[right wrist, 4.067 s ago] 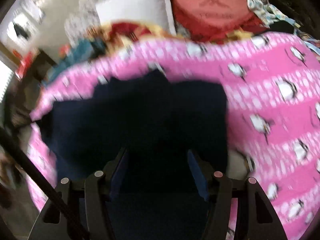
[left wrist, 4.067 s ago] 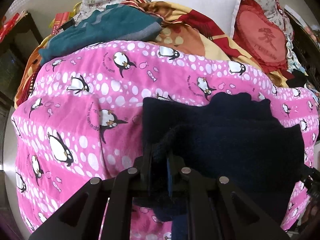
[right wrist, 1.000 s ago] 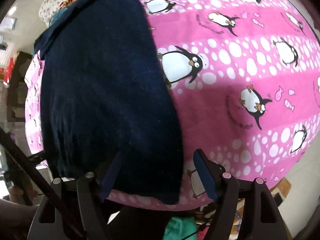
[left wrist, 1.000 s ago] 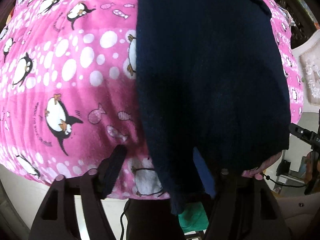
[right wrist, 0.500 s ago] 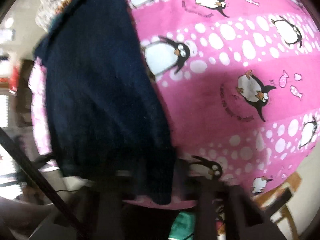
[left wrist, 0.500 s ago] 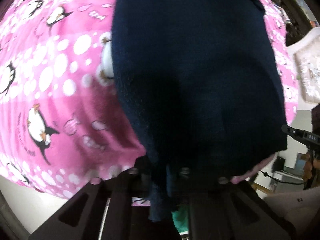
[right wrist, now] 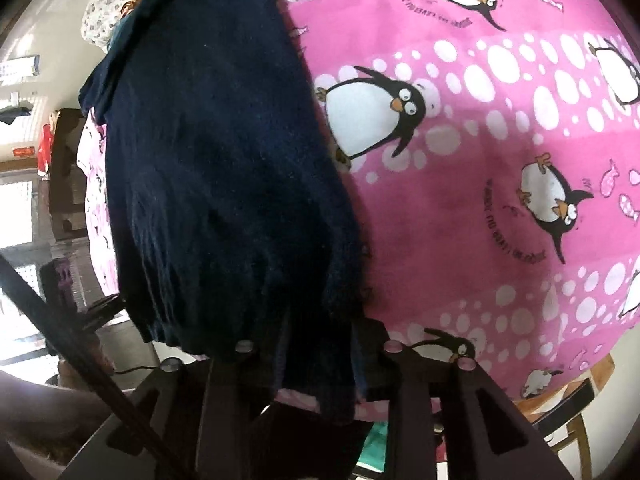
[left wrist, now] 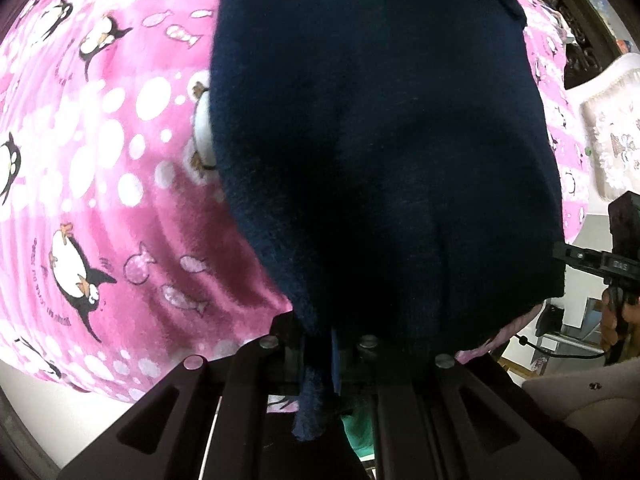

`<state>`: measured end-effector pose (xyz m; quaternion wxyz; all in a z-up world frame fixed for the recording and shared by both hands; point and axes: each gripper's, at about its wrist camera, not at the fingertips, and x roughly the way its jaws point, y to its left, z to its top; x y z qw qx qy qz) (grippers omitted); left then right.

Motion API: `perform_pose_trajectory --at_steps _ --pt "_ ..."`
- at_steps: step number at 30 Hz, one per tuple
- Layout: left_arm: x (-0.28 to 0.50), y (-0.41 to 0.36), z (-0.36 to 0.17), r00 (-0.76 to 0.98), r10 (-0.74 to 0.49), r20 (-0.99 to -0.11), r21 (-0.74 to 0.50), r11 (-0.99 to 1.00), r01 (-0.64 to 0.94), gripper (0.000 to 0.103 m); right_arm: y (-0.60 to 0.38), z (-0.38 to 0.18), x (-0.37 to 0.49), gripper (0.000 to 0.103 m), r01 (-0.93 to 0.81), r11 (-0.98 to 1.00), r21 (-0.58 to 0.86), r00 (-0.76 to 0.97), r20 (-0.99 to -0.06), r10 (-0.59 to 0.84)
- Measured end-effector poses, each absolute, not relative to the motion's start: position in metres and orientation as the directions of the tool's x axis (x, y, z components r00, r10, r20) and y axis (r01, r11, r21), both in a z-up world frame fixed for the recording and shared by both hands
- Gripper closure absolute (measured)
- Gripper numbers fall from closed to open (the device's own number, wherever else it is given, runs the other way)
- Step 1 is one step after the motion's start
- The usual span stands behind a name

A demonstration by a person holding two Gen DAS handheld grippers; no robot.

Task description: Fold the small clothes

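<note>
A navy knitted garment (left wrist: pixel 380 140) lies flat on a pink penguin blanket (left wrist: pixel 100 160), its near hem hanging over the blanket's edge. My left gripper (left wrist: pixel 320 344) is shut on the hem's left corner, and a strip of cloth dangles below the jaws. In the right wrist view the same garment (right wrist: pixel 220 160) covers the left half of the blanket (right wrist: pixel 480 220). My right gripper (right wrist: pixel 320 344) is at the hem's right corner. Its jaws are opening, and the cloth hangs loosely between them without being pinched.
The blanket's rounded edge drops off just in front of both grippers. A green cloth (left wrist: pixel 360 432) lies on the floor below. A wooden chair (right wrist: pixel 568 400) stands at the lower right and a dark cabinet (right wrist: pixel 64 168) at the left. The other gripper's body (left wrist: pixel 600 264) shows past the garment's right edge.
One second ago both grippers stood open around the hem. The left one closed on its corner and stayed shut. The right one closed too, then parted again.
</note>
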<state>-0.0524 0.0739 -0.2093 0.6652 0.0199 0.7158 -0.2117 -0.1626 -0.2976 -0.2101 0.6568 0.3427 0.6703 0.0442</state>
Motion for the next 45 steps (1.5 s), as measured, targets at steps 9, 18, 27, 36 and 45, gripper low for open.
perform_pose_trajectory --at_steps 9,18,27,36,45 --pt "-0.044 0.070 -0.220 -0.126 -0.229 -0.965 -0.257 0.924 0.283 0.093 -0.274 -0.210 -0.155 0.083 0.342 0.808 0.480 0.054 -0.869 0.493" --pt "-0.036 0.083 -0.206 -0.148 -0.270 -0.951 -0.303 0.908 0.290 0.095 -0.280 -0.181 -0.142 0.091 0.327 0.725 0.606 0.103 -0.785 0.610" --pt "0.071 0.110 -0.105 0.000 -0.459 -0.889 -0.447 0.867 0.221 0.095 -0.313 -0.106 -0.042 0.092 0.193 0.515 0.835 0.419 -0.544 0.727" --pt "0.241 0.094 -0.075 0.194 -0.477 -0.857 -0.453 0.878 0.157 0.095 -0.353 -0.090 0.130 0.093 0.095 0.573 0.814 0.592 -0.509 0.625" --pt "0.317 0.094 -0.130 0.137 -0.450 -0.882 -0.462 0.884 -0.067 0.093 -0.376 -0.149 0.199 0.068 0.350 0.631 0.692 0.553 -0.696 0.457"
